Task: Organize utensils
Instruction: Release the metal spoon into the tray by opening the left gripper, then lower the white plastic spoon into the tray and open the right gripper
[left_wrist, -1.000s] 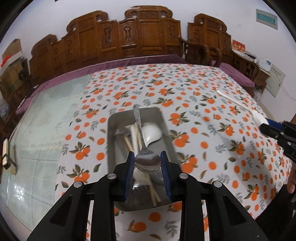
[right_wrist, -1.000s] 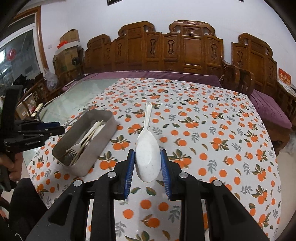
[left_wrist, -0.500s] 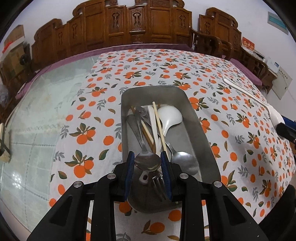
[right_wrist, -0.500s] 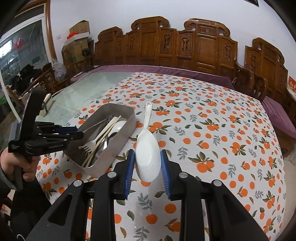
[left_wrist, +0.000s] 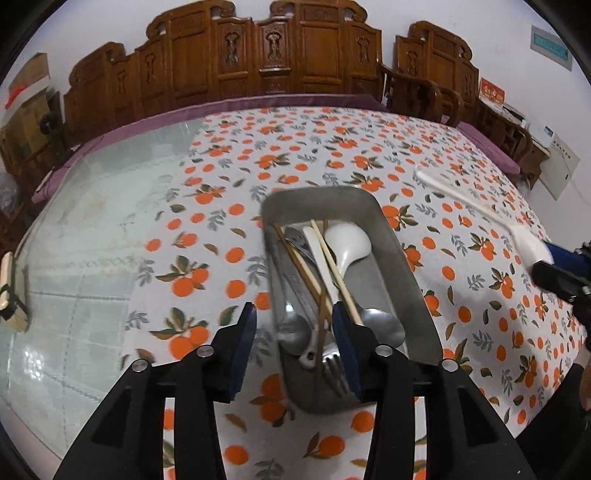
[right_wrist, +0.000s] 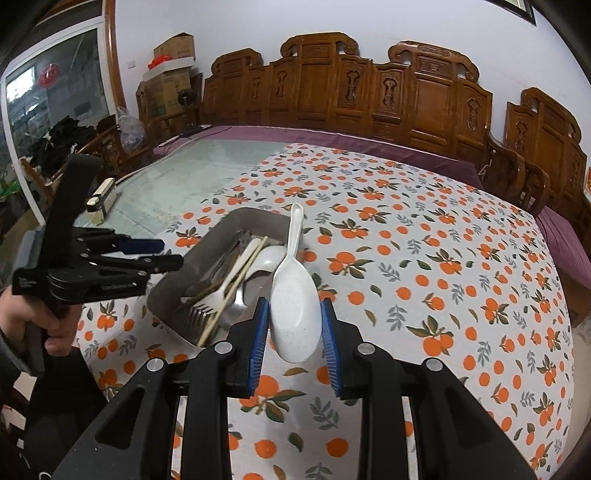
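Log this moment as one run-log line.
left gripper: opening, empty, over metal tray | right gripper: shut on white rice paddle | next: paddle to tray

No writing can be read with any certainty. A red sign (left_wrist: 491, 91) by the wall carries yellow characters — too blurred to make out. A teal plaque (left_wrist: 550, 47) on the wall and faint print on the left gripper (right_wrist: 115, 286) body — both are illegible at this size.
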